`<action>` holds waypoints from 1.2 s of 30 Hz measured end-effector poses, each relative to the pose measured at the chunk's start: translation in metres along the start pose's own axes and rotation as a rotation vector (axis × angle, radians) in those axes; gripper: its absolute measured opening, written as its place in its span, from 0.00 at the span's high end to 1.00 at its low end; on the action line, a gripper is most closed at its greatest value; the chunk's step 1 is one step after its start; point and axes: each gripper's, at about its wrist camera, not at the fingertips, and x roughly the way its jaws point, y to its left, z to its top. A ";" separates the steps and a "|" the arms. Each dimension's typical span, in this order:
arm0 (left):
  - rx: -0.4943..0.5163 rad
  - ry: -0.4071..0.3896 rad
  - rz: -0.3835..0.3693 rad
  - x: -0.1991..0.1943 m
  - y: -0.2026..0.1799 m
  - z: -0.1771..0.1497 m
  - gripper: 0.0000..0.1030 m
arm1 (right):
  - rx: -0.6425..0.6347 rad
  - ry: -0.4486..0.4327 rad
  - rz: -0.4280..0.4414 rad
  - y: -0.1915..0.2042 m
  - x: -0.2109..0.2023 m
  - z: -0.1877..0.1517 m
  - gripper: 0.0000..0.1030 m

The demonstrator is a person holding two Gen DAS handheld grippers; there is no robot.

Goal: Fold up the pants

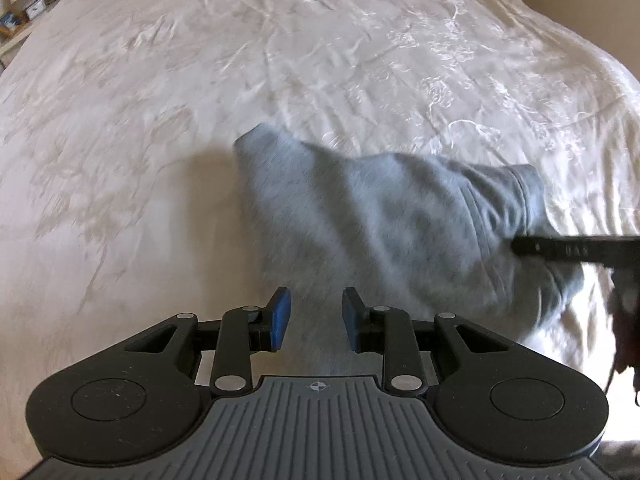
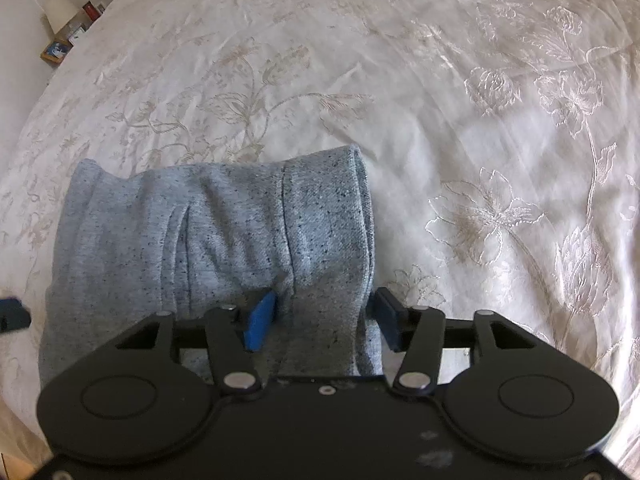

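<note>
Pants [image 2: 208, 248], grey knit, folded into a compact bundle, are laid on the cream floral bedspread [image 2: 480, 120], w/ a nightstand [image 2: 60, 46] seen at the far left edge of the bed. Right gripper [image 2: 324, 316] is spread, pads either side of the bundle's right edge, not pressed on it. Left gripper [image 1: 316, 320] is held above the fabric, jaws partly apart, nothing pinched.

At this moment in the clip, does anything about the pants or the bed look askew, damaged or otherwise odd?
Nothing is damaged or spilled. The folded grey sweatpants lie in a slightly lumpy bundle with uneven edges on the floral bedspread. The right gripper straddles their near edge, jaws apart; the left gripper has nothing between its jaws.
</note>
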 end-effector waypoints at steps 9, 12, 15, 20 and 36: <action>0.025 0.069 0.050 0.049 -0.016 0.037 0.73 | -0.003 0.022 0.008 -0.001 0.004 0.004 0.44; 0.027 0.086 0.065 0.060 -0.015 0.043 0.73 | 0.000 0.029 0.013 -0.001 0.006 0.005 0.43; 0.028 0.103 0.073 0.072 -0.013 0.048 0.73 | 0.007 0.035 0.018 -0.002 0.008 0.006 0.42; 0.034 0.123 0.085 0.087 -0.009 0.060 0.73 | 0.016 0.048 0.031 -0.004 0.012 0.008 0.40; -0.014 0.137 0.032 0.115 0.016 0.100 0.71 | 0.010 0.073 0.042 -0.001 0.027 0.021 0.34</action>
